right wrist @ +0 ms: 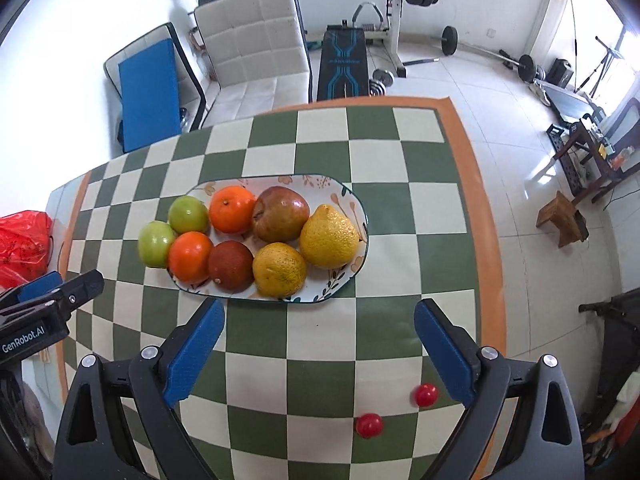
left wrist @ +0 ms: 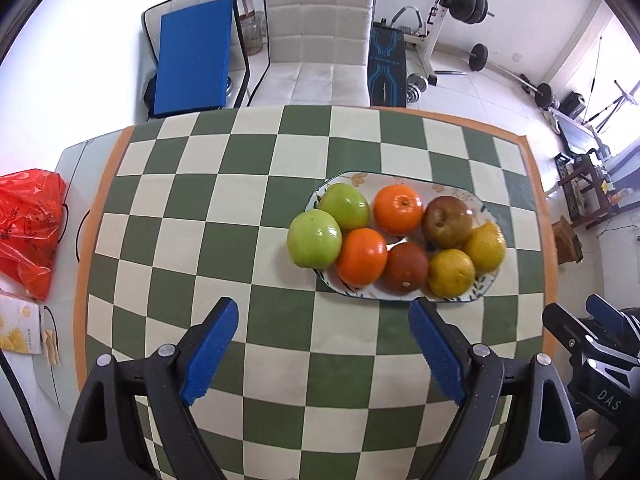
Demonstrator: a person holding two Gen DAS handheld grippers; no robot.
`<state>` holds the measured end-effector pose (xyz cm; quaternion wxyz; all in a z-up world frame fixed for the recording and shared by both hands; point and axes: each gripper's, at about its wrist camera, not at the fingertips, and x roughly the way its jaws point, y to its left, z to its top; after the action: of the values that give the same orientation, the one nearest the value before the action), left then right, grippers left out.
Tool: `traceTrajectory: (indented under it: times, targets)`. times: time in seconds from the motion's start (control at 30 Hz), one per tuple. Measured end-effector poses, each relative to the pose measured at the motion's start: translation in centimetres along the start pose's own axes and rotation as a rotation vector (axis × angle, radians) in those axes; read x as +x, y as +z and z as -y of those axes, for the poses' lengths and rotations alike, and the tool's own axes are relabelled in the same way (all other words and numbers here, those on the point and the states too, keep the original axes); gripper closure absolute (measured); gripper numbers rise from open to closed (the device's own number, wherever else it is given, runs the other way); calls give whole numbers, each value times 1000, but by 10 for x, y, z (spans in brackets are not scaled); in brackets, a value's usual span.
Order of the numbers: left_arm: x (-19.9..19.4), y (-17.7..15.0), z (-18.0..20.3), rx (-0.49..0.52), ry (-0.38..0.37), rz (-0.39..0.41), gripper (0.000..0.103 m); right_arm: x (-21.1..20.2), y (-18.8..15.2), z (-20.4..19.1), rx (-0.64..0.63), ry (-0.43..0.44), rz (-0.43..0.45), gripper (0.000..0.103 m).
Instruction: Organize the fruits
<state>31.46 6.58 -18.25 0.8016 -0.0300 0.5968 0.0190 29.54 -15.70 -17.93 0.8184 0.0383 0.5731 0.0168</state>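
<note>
Green apples two, six more fruits on plate — both grippers' fingers spread, empty.

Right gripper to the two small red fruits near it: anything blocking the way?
Nothing visible does. The two small red fruits lie on bare checkered cloth just below the open right gripper; the plate sits beyond it.

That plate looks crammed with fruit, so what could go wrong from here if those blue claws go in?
The plate is packed: eight fruits touch one another, so pulling one may shove a neighbour. The leftmost green apple hangs over the rim and could roll onto the tablecloth. Two small red fruits lie loose near the right gripper, close to the table's edge, and could get knocked off. Both grippers, including the left gripper, are open and empty.
</note>
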Motion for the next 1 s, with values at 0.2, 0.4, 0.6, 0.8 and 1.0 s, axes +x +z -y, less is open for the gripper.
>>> traceTrajectory:
  times: [0.2, 0.4, 0.6, 0.8, 1.0]
  targets:
    - [-46, -19, 4, 21, -8, 73, 16, -52, -21, 0, -6, 9, 58, 5]
    - [-84, -42, 14, 78, -5, 125, 16, -104, -42, -3, -21, 22, 108, 5]
    - [-118, -61, 21, 87, -17, 164, 16, -150, -60, -6, -12, 44, 157, 5]
    - [-149, -75, 31, 106, -50, 208, 16, -196, -73, -10, -13, 48, 214, 5]
    - [-167, -83, 32, 102, -65, 229, 16, -222, -80, -10, -11, 42, 244, 5]
